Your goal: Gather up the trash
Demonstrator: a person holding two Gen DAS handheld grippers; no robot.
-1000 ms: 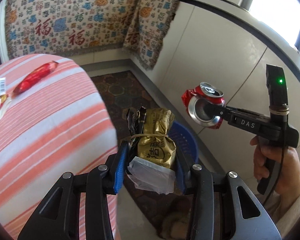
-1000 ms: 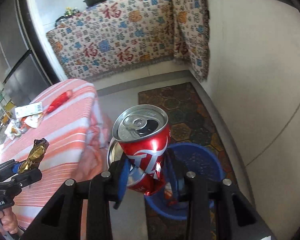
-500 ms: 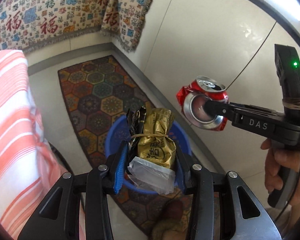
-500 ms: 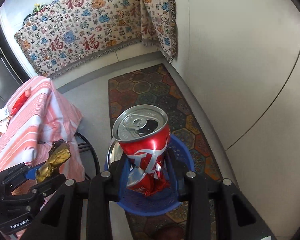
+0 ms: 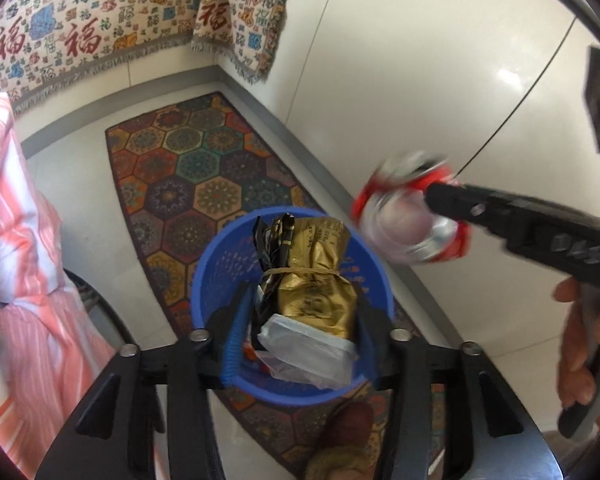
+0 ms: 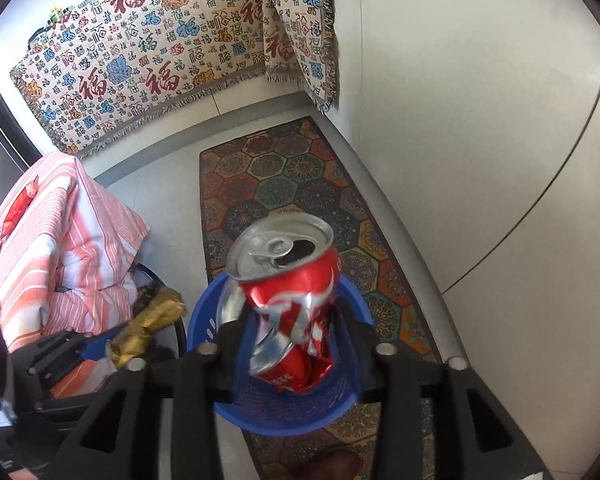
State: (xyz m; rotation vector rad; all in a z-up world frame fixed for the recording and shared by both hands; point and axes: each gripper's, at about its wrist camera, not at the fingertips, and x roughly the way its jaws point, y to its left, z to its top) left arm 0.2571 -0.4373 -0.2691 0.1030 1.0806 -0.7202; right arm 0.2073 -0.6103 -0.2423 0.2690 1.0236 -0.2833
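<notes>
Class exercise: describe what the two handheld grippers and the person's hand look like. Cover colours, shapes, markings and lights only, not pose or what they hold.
The left gripper is black, with slotted angular arms, silver bolt heads and blue finger pads. The right gripper has the same black frame and bolts; from the left wrist view it carries blurred pale lettering on its side. The right hand is bare-skinned; no sleeve is visible.

Right hand-held gripper (image 6: 288,336) clamping crushed red can (image 6: 290,300), above blue basket (image 6: 204,312)
</notes>
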